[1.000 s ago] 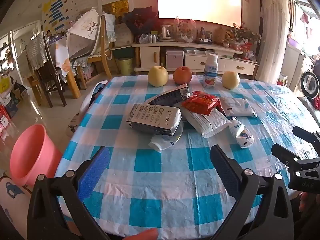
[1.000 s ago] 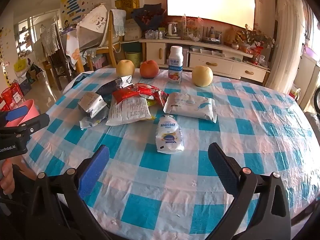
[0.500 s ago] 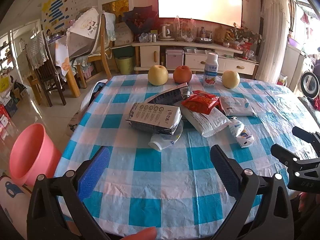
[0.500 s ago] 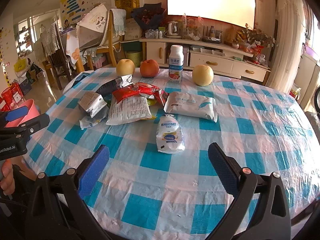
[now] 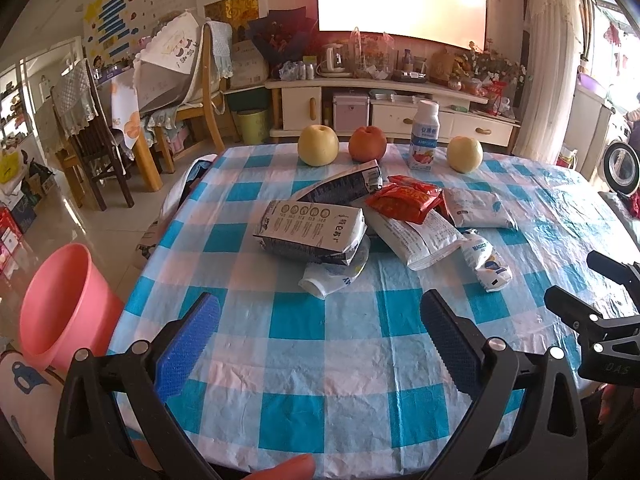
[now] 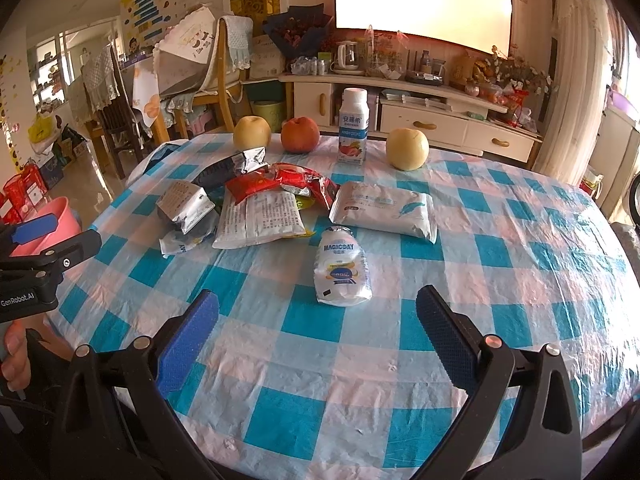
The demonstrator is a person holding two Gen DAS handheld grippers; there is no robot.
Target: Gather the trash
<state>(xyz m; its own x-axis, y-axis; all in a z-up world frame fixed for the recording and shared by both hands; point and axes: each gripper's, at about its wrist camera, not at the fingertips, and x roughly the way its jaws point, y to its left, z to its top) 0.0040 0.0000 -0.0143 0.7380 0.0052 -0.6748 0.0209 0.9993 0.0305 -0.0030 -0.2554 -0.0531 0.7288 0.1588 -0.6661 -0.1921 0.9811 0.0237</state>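
Both sets of jaws spread wide, empty: left gripper, right gripper. Wrapper pile at twelve o'clock; pink bin, possibly floor-standing, at nine.

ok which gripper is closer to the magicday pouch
Right. The right gripper sits just short of the MAGICDAY pouch, which lies straight ahead between its open fingers. The left gripper is farther, with the pouch ahead and off to its right.
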